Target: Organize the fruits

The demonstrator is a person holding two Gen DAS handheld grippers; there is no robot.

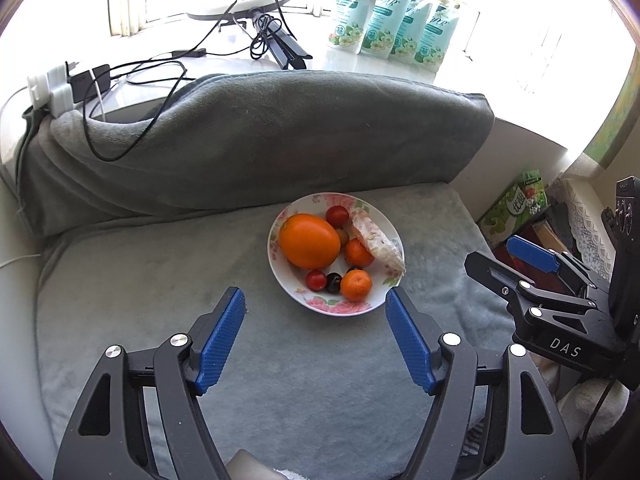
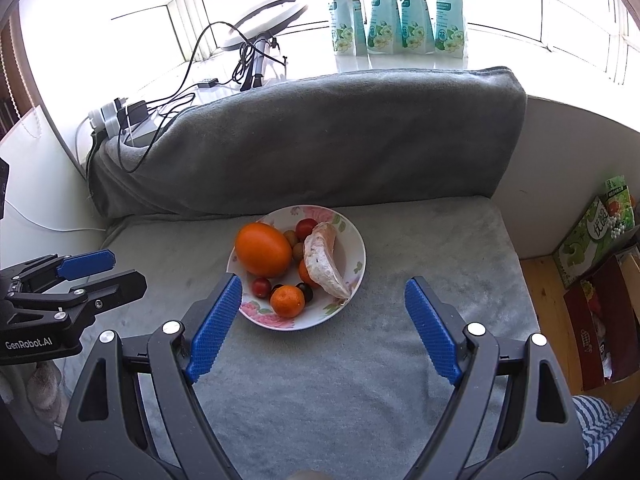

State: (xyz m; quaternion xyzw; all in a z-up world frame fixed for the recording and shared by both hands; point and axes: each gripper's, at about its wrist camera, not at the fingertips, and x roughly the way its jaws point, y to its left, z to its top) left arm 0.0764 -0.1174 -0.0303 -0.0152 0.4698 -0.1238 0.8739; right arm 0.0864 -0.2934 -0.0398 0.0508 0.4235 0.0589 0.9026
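Note:
A white flowered plate (image 1: 316, 304) (image 2: 356, 276) sits on the grey cushion. It holds a big orange (image 1: 309, 241) (image 2: 263, 249), two tangerines (image 1: 356, 285) (image 2: 287, 301), several cherry tomatoes (image 1: 316, 280) (image 2: 261, 287) and a pale peeled pomelo segment (image 1: 378, 244) (image 2: 322, 262). My left gripper (image 1: 316, 300) is open and empty, just short of the plate's near rim. My right gripper (image 2: 324, 290) is open and empty, with its left finger at the plate's near left rim. Each gripper shows from the side in the other view, left gripper (image 2: 104, 270), right gripper (image 1: 504, 254).
A rolled grey blanket (image 1: 256, 136) (image 2: 312, 136) lies behind the plate. Cables and a charger (image 1: 92, 78) lie on the sill, with a ring light (image 2: 264, 20) and several refill pouches (image 2: 396, 12). Boxes (image 2: 596, 236) stand at the right.

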